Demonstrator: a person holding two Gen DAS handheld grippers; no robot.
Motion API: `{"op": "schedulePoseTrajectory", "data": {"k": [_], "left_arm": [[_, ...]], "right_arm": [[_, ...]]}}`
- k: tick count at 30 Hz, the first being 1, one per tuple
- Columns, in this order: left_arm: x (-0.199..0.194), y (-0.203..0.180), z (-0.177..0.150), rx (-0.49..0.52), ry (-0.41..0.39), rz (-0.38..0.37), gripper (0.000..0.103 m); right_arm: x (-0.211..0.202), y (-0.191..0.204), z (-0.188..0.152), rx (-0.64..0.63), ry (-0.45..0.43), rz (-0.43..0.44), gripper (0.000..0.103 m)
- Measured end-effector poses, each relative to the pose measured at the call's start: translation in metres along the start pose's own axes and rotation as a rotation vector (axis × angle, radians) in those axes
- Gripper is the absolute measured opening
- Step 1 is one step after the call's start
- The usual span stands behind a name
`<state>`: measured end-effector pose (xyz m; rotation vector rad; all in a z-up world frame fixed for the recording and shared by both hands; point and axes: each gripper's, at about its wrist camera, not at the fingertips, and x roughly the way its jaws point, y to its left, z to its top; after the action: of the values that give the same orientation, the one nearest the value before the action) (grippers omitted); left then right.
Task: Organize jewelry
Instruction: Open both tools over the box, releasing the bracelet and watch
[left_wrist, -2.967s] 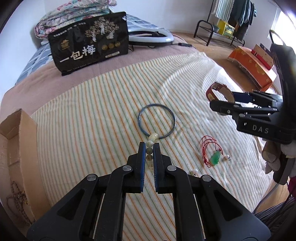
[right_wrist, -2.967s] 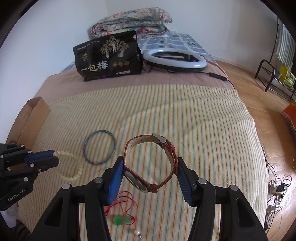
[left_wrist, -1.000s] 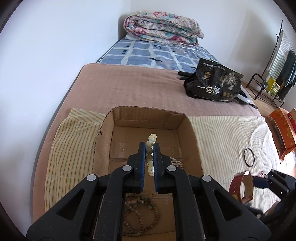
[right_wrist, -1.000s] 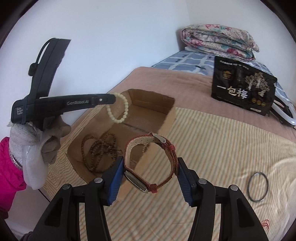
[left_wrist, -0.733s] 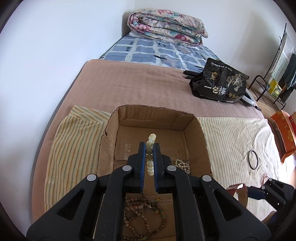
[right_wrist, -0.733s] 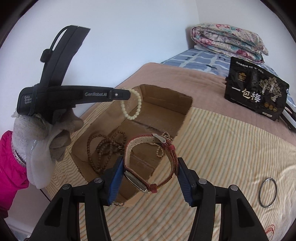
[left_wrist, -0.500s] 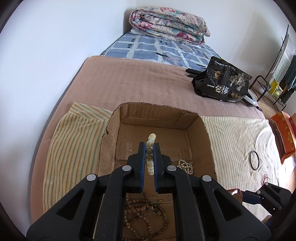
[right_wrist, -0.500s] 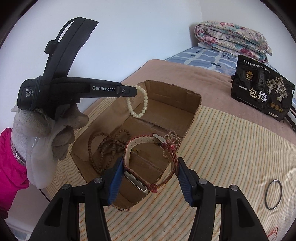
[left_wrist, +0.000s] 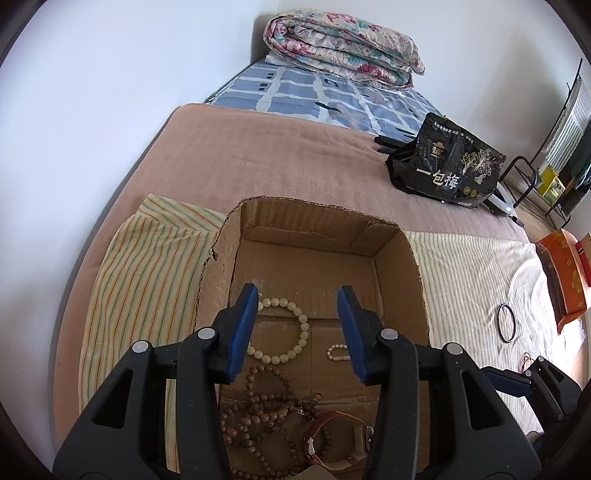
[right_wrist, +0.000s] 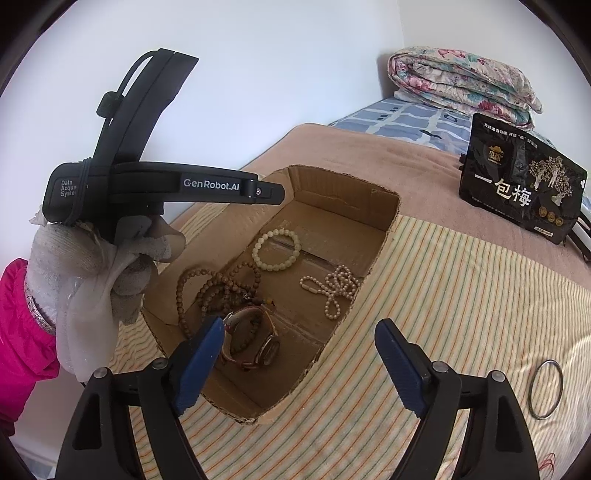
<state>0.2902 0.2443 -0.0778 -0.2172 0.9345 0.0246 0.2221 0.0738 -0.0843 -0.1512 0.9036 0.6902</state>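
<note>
An open cardboard box (left_wrist: 321, 225) (right_wrist: 384, 229) sits on the striped cloth. Inside lie a pale bead bracelet (left_wrist: 291, 334) (right_wrist: 276, 249), a brown wooden bead string (left_wrist: 258, 410) (right_wrist: 210, 286), a small pearl chain (right_wrist: 332, 286) (left_wrist: 337, 352) and a red-strapped watch (right_wrist: 255, 341) (left_wrist: 332, 439). My left gripper (left_wrist: 298, 328) hangs above the box, its jaws opening, nothing between them. My right gripper (right_wrist: 295, 354) hovers over the box's near corner, jaws opening and empty. A dark bangle (left_wrist: 506, 322) (right_wrist: 546, 388) lies on the cloth to the right.
A black printed bag (left_wrist: 448, 166) (right_wrist: 521, 177) stands on the brown blanket (left_wrist: 280, 155) behind the box. A folded floral quilt (left_wrist: 340, 44) lies at the bed's head. A gloved hand with a pink sleeve (right_wrist: 18, 332) holds the left gripper. An orange box (left_wrist: 565, 273) sits at right.
Both grippers have opened. The pale bead bracelet dropped from the left gripper into the box, and the watch dropped from the right gripper into the box's near end.
</note>
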Motion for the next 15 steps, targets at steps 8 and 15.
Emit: {"op": "schedulePoseTrajectory", "data": {"k": [8, 15], "left_arm": [[-0.009, -0.008, -0.003, 0.020, -0.011, 0.010, 0.045], [-0.024, -0.027, -0.006, 0.071, -0.034, 0.017, 0.045]], "right_arm": [[-0.008, -0.002, -0.002, -0.001, -0.010, -0.009, 0.085], [-0.028, -0.011, -0.004, 0.013, -0.036, -0.033, 0.085]]}}
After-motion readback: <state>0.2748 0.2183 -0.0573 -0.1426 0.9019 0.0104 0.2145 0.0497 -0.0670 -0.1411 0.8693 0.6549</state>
